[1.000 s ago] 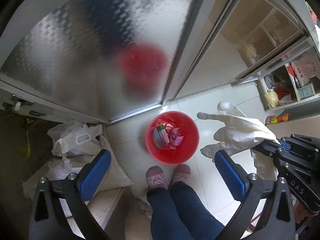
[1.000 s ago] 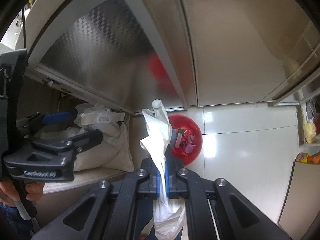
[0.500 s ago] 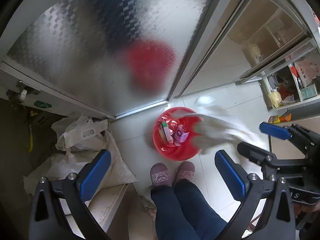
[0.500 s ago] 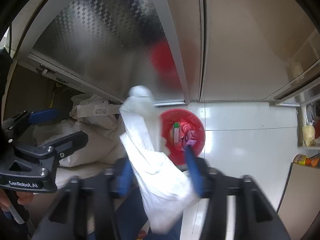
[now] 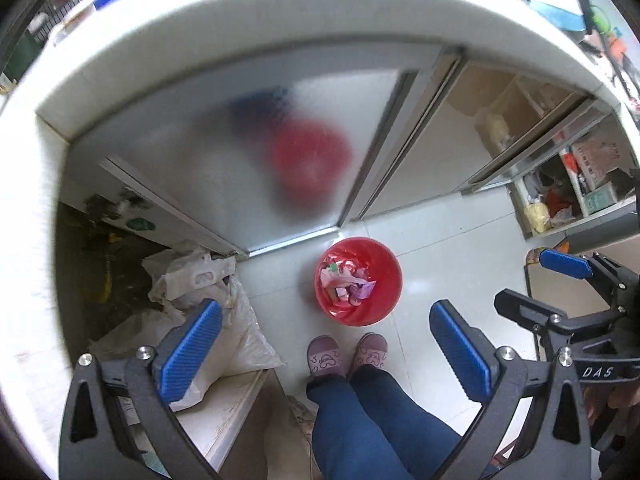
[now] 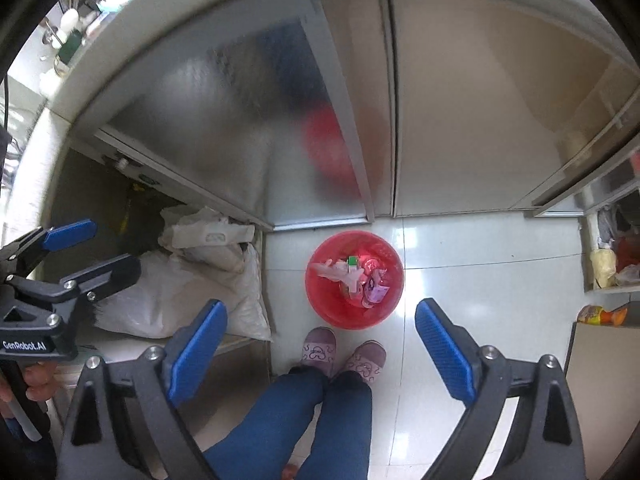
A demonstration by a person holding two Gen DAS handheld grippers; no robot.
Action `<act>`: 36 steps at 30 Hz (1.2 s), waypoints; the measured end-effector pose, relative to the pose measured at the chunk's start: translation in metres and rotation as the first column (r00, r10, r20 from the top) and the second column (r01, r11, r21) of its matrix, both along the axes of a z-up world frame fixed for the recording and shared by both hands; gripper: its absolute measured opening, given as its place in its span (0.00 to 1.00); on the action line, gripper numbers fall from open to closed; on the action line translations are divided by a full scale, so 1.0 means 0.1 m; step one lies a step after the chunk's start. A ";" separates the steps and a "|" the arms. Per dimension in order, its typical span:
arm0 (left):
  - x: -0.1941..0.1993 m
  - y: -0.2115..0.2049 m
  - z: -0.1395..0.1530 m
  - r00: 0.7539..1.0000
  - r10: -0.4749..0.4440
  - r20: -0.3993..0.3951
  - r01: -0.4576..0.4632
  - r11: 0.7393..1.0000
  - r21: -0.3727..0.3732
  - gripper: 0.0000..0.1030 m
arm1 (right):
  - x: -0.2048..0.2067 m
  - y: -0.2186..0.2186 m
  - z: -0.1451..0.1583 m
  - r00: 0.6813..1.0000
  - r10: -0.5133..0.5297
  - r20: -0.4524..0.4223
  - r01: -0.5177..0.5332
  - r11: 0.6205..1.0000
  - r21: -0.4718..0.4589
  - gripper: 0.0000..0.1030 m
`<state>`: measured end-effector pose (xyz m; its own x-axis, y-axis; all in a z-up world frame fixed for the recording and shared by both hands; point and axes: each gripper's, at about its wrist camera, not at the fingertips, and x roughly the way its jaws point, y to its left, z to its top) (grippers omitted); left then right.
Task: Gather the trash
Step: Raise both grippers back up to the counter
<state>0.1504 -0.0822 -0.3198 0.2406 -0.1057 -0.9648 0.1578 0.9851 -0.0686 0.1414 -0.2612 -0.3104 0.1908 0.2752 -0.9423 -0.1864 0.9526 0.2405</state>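
Observation:
A red trash bin [image 5: 358, 281] stands on the white tile floor below me, also in the right wrist view [image 6: 354, 279]. It holds wrappers and a whitish crumpled glove [image 6: 334, 271]. My left gripper [image 5: 326, 344] is open and empty, high above the floor. My right gripper [image 6: 322, 340] is open and empty too. It also shows at the right of the left wrist view [image 5: 536, 280]. The left gripper shows at the left edge of the right wrist view [image 6: 88, 248].
The person's feet in purple slippers [image 5: 346, 354] stand just before the bin. White sacks and bags [image 5: 208, 312] lie on a low ledge at left. Metal cabinet doors [image 5: 260, 152] rise behind the bin. Open shelves with packets [image 5: 568, 196] are at right.
The right gripper opened and let go of the white glove, which fell into the red bin. Both grippers rose higher above the floor.

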 end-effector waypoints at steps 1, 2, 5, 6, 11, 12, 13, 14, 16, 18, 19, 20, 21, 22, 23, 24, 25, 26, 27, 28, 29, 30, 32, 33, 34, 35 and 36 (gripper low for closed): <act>-0.02 0.00 0.12 1.000 -0.003 0.009 0.003 1.000 0.001 1.00 | -0.02 0.00 0.13 1.000 -0.003 0.014 0.003 1.000 0.002 0.92; -0.05 -0.01 0.22 1.000 -0.005 0.020 0.005 1.000 0.001 1.00 | -0.03 0.00 0.24 1.000 -0.004 0.027 0.004 1.000 0.001 0.93; -0.09 -0.01 0.56 0.998 -0.007 0.056 0.008 1.000 -0.013 1.00 | -0.06 0.00 0.61 0.997 -0.011 0.070 0.011 1.000 0.000 0.98; -0.10 -0.01 0.66 0.998 -0.008 0.068 0.009 1.000 -0.019 1.00 | -0.06 0.00 0.74 0.996 -0.015 0.089 0.015 1.000 0.001 1.00; -0.12 -0.01 1.24 0.987 0.005 0.163 0.002 0.999 -0.041 1.00 | -0.06 -0.05 1.31 0.983 -0.019 0.183 0.019 1.000 0.003 1.00; -0.12 0.00 1.35 0.983 0.010 0.183 -0.002 0.999 -0.044 1.00 | -0.06 -0.04 1.42 0.979 -0.018 0.203 0.018 1.000 0.000 1.00; -0.12 0.01 1.48 0.978 0.013 0.209 -0.004 0.999 -0.046 1.00 | -0.06 -0.03 1.53 0.974 -0.017 0.227 0.018 1.000 -0.003 1.00; -0.13 0.02 1.56 0.974 0.017 0.225 -0.007 0.999 -0.045 1.00 | -0.05 -0.03 1.63 0.969 -0.015 0.248 0.016 1.000 -0.003 1.00; -0.14 0.06 1.75 0.965 0.032 0.261 -0.022 0.999 -0.043 1.00 | -0.04 -0.02 1.82 0.960 -0.007 0.281 0.008 1.000 -0.003 1.00; -0.14 0.10 1.89 0.957 0.048 0.286 -0.036 0.998 -0.047 1.00 | -0.03 0.00 2.03 0.949 0.005 0.316 -0.005 1.000 -0.001 1.00; -0.15 0.12 1.95 0.953 0.055 0.298 -0.043 0.998 -0.047 1.00 | -0.03 0.04 2.07 0.943 0.014 0.331 -0.015 1.000 0.001 1.00; -0.16 0.14 2.02 0.948 0.063 0.313 -0.052 0.998 -0.044 1.00 | -0.02 0.06 2.12 0.939 0.024 0.344 -0.025 1.000 -0.002 1.00; -0.17 0.16 2.08 0.943 0.072 0.324 -0.062 0.997 -0.042 1.00 | -0.01 0.09 2.17 0.934 0.035 0.357 -0.035 0.999 -0.008 1.00; -0.16 0.17 2.12 0.940 0.082 0.331 -0.071 0.997 -0.043 1.00 | 0.02 0.09 2.22 0.929 0.046 0.367 -0.045 0.999 -0.012 1.00; -0.16 0.20 2.17 0.937 0.092 0.336 -0.080 0.996 -0.047 1.00 | 0.04 0.13 2.26 0.924 0.057 0.377 -0.058 0.998 -0.009 1.00; -0.16 0.22 2.22 0.935 0.100 0.340 -0.088 0.995 -0.048 1.00 | 0.06 0.17 2.29 0.921 0.066 0.383 -0.070 0.998 -0.005 1.00; -0.16 0.25 2.26 0.932 0.109 0.345 -0.099 0.994 -0.049 1.00 | 0.09 0.17 2.31 0.920 0.074 0.386 -0.079 0.997 -0.003 1.00; -0.15 0.27 2.29 0.930 0.116 0.349 -0.107 0.993 -0.046 1.00 | 0.10 0.22 2.34 0.916 0.083 0.391 -0.091 0.996 0.003 1.00; -0.14 0.31 2.32 0.928 0.124 0.352 -0.116 0.992 -0.043 1.00 | 0.14 0.26 2.35 0.915 0.091 0.393 -0.103 0.995 0.008 1.00; -0.13 0.35 2.36 0.925 0.132 0.357 -0.127 0.991 -0.039 1.00 | 0.17 0.30 2.38 0.915 0.101 0.392 -0.114 0.993 0.009 1.00; -0.10 0.38 2.38 0.922 0.141 0.360 -0.137 0.990 -0.037 1.00 | 0.21 0.35 2.40 0.912 0.113 0.394 -0.127 0.992 0.010 1.00; -0.08 0.43 2.40 0.920 0.151 0.361 -0.149 0.988 -0.034 1.00 | 0.26 0.40 2.42 0.910 0.124 0.396 -0.140 0.990 0.010 1.00; -0.02 0.55 2.44 0.913 0.174 0.368 -0.175 0.984 -0.031 1.00 | 0.35 0.53 2.44 0.904 0.150 0.400 -0.168 0.986 0.010 1.00; 0.01 0.61 2.45 0.910 0.184 0.372 -0.186 0.982 -0.030 1.00 | 0.40 0.59 2.47 0.900 0.165 0.404 -0.184 0.983 0.007 1.00; 0.07 0.68 2.46 0.907 0.192 0.376 -0.196 0.980 -0.027 1.00 | 0.44 0.66 2.51 0.895 0.179 0.410 -0.197 0.980 0.002 1.00; 0.12 0.73 2.48 0.904 0.199 0.378 -0.205 0.978 -0.024 1.00 | 0.50 0.73 2.51 0.890 0.192 0.414 -0.211 0.978 0.000 1.00; 0.19 0.80 2.48 0.901 0.207 0.381 -0.215 0.976 -0.022 1.00 | 0.56 0.79 2.52 0.886 0.202 0.417 -0.222 0.975 0.000 1.00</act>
